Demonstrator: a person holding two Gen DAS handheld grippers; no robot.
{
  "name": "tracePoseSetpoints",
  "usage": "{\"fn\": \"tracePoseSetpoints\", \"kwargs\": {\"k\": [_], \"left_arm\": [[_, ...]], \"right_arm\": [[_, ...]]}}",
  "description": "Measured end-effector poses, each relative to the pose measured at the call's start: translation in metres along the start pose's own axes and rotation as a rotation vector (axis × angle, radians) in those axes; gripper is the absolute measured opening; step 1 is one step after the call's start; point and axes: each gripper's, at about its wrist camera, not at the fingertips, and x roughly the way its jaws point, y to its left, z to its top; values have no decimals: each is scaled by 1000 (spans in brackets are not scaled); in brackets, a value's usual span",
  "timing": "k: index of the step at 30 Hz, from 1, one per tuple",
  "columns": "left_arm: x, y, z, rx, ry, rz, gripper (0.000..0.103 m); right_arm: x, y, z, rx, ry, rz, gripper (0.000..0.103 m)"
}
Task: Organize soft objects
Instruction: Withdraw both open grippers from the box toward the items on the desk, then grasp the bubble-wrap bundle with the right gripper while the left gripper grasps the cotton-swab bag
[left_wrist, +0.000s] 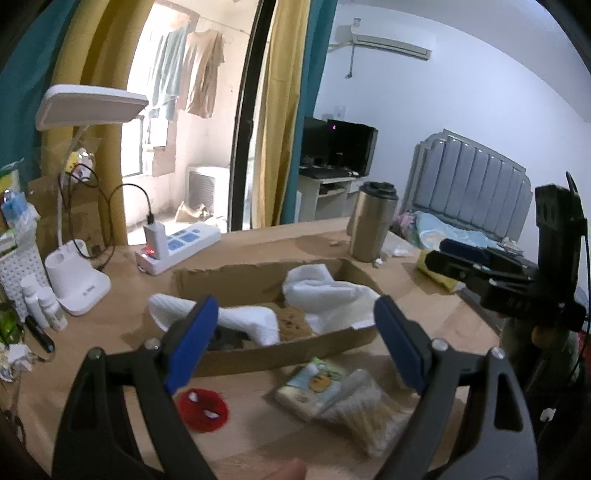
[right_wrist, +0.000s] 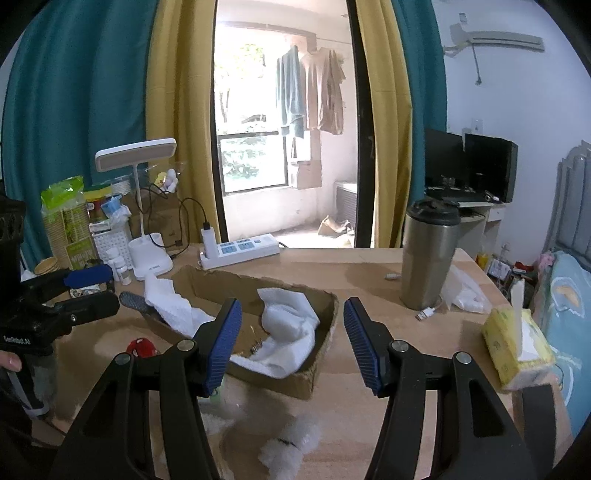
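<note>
We are holding left gripper and right gripper open, empty; red plush is lying near-left of box, nearest the left

The left finger hides part of the white towel, the cotton-swab bag is motion-blurred, and the white fluffy toy is smeared past telling.

Matt wooden worktop; rough torn cardboard box holding soft white cloth; brushed metal tumbler; fuzzy red patch, possibly felt.
</note>
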Motion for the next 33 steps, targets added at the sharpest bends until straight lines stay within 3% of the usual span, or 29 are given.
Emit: {"fn": "tracePoseSetpoints", "kwargs": {"k": [19, 33], "left_arm": [[24, -43, -32, -27, 127, -67, 88], [43, -47, -55, -43, 236, -50, 88]], "right_arm": [[-4, -16, -48, 61, 98, -8, 61], [31, -1, -86, 79, 218, 36, 61]]}}
